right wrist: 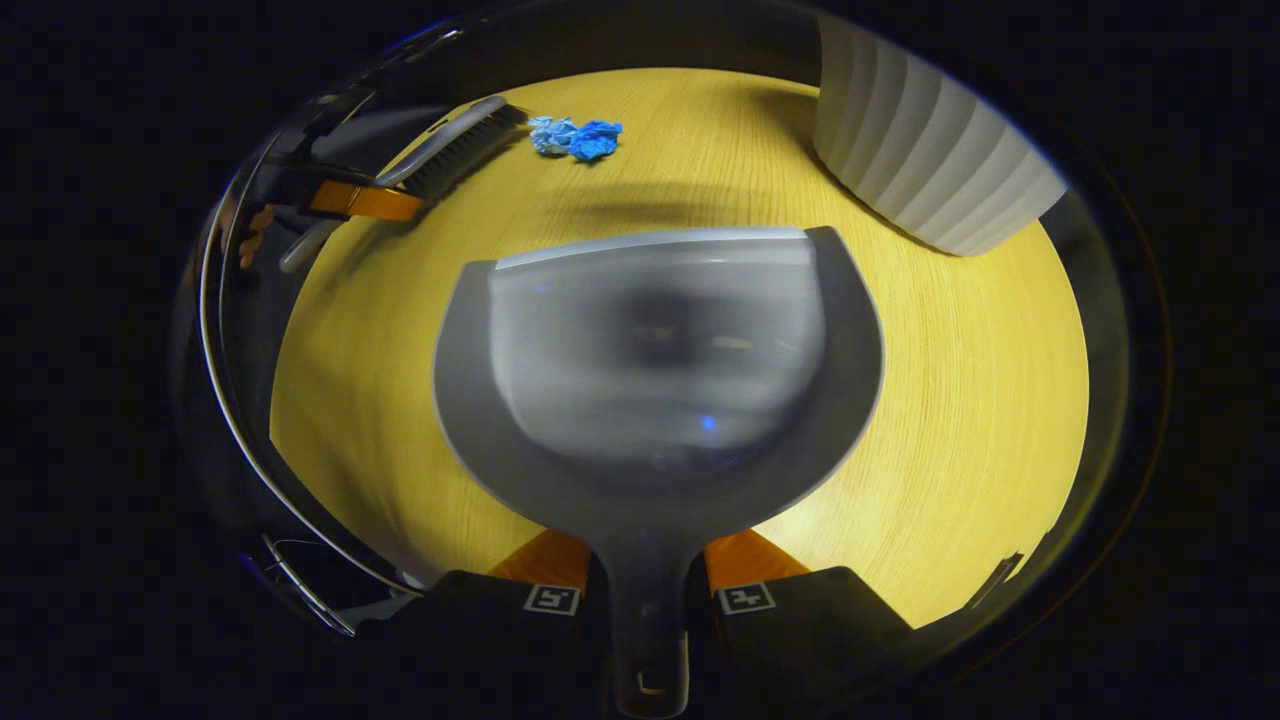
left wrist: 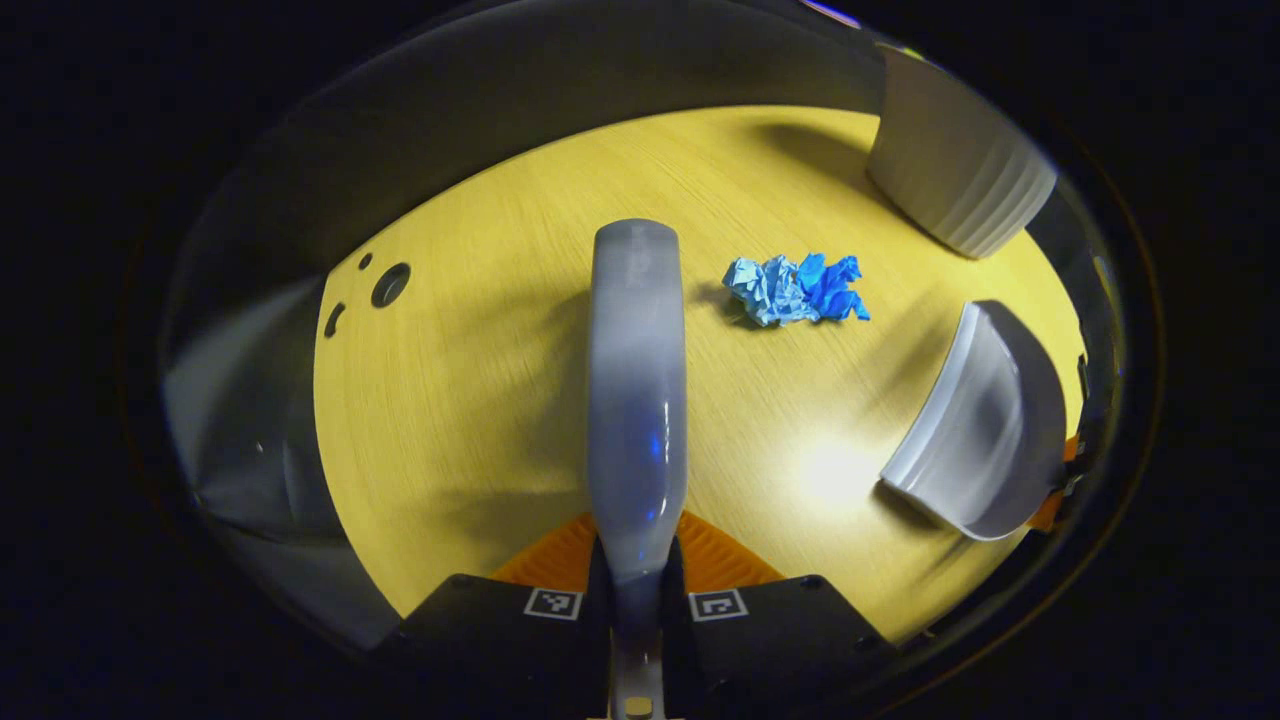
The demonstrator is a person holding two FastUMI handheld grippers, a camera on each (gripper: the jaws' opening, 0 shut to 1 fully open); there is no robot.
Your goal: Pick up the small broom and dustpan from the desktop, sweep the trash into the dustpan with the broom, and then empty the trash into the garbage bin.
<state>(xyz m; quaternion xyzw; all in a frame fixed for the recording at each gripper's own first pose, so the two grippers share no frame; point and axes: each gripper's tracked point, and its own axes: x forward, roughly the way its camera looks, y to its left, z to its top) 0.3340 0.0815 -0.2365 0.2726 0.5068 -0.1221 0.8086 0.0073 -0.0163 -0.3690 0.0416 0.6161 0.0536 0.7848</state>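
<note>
left gripper [left wrist: 637,585]: fingers clamped on the handle of the broom [left wrist: 637,400], one finger on each side of it. the broom runs straight out from the fingers over the yellow wood-grain bench [left wrist: 450,400]; in the left gripper view its grey back faces the camera, and in the right gripper view its dark bristles point toward the trash.

right gripper [right wrist: 647,590]: fingers closed on the handle of the dustpan [right wrist: 655,400], both pressing its narrow neck. the pan's grey scoop opens away from the fingers, its front lip toward the middle of the bench; whether the lip touches the surface cannot be told.

trash [left wrist: 795,288]: one crumpled blue paper wad, lying on the bench just beside the broom's far end and apart from the dustpan's lip.

garbage bin [left wrist: 955,165]: white, ribbed wall, standing at the far edge of the bench, beyond the trash.

small round holes [left wrist: 388,285] in the bench near its far edge, on the other side of the broom from the trash.
</note>
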